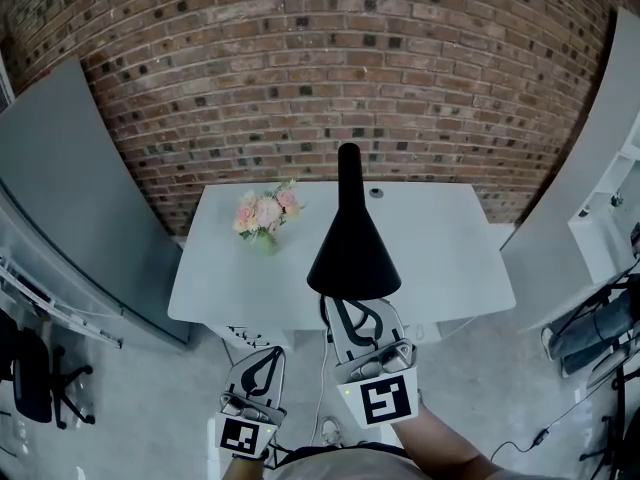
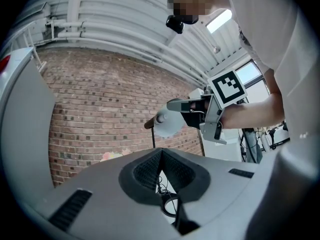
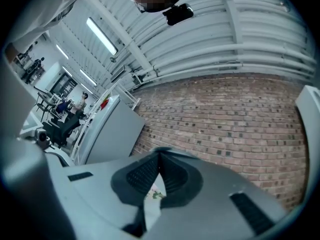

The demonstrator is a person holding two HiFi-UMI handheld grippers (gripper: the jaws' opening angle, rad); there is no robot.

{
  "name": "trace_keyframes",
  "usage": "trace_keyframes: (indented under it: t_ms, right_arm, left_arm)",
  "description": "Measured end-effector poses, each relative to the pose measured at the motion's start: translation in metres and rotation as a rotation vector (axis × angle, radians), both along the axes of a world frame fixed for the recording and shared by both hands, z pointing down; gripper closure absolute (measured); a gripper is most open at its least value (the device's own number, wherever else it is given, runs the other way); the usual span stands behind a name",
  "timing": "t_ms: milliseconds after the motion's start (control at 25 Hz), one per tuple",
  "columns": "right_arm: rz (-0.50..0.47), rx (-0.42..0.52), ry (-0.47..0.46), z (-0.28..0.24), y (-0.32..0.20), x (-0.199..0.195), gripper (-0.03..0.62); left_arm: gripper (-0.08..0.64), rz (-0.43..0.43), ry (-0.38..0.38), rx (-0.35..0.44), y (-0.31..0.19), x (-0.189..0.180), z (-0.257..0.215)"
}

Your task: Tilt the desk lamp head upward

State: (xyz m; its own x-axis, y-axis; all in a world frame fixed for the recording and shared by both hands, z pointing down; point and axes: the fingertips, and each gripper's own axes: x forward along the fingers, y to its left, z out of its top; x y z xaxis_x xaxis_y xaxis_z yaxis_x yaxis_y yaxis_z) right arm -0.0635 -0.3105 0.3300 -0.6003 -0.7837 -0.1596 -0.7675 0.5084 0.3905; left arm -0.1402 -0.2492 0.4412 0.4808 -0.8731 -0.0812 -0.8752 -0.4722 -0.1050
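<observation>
Pink flowers (image 1: 268, 211) in vase (image 1: 263, 244), black lamp (image 1: 353, 256)

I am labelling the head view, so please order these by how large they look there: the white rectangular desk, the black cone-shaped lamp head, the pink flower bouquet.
Largest to smallest:
1. white rectangular desk
2. black cone-shaped lamp head, though it stands nearer the camera, which enlarges it
3. pink flower bouquet

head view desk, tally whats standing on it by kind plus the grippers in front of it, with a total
black desk lamp: 1
pink flower bunch: 1
grippers: 2, the left gripper and the right gripper
total: 4
</observation>
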Motion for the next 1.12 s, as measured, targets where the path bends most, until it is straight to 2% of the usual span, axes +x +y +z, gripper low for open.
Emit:
trace_keyframes:
  t_ms: [640,1120]
  right_arm:
    - [0.007,0.021,-0.009,-0.025,-0.002,0.002,0.577]
    - [-0.009,0.041,0.029,-0.032,0.007,0.002,0.576]
  left_arm:
    - [0.554,-0.005,0.005,0.027,0.004,0.008,-0.009]
    - [0.554,-0.002,0.017,0.040,0.007,0.015,-0.013]
